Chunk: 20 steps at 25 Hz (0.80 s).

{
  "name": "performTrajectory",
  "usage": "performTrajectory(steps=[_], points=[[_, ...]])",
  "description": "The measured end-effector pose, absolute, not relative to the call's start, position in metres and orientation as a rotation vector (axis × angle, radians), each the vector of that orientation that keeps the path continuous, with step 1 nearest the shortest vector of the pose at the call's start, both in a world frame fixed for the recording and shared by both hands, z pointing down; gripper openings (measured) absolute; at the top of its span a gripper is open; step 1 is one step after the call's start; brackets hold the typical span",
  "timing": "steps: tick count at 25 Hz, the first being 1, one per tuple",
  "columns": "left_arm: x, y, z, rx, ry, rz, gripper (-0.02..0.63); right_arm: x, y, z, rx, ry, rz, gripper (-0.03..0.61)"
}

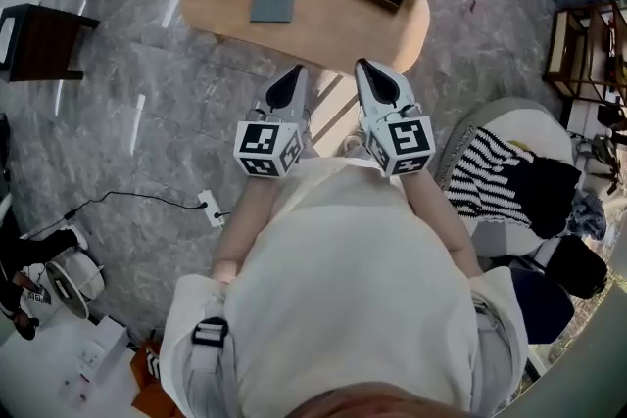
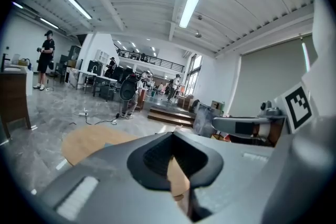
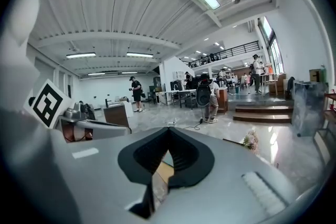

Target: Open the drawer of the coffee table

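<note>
The drawer cannot be made out from above; only the coffee table's point(image 1: 323, 24) oval wooden top shows. The left gripper point(image 1: 297, 71) and right gripper point(image 1: 362, 66) sit side by side at its near edge, aimed slightly downward toward it, jaws pressed together, empty.

The oval light-wood desk point(image 1: 323, 24) looked smooth and matt; the grey marbled floor point(image 1: 127, 103) shone glossy.
</note>
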State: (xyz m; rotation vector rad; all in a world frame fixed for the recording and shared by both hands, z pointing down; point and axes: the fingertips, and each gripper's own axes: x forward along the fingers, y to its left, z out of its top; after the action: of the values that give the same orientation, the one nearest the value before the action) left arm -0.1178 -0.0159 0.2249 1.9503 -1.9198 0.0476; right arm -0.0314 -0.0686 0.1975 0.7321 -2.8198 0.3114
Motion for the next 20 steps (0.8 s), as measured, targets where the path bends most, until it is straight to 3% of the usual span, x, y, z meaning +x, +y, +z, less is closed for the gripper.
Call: performTrajectory(steps=[10,20], points=[[-0.175,-0.020,0.230,2.109,-1.750,0.127,0.000,-0.067,-0.060,0.207,1.031,-2.742,0.386,0.002],[-0.217,-0.015,0.285,2.095,-1.650,0.210,0.000,-0.058,-0.041,0.250,1.217,-2.598,0.452,0.002]])
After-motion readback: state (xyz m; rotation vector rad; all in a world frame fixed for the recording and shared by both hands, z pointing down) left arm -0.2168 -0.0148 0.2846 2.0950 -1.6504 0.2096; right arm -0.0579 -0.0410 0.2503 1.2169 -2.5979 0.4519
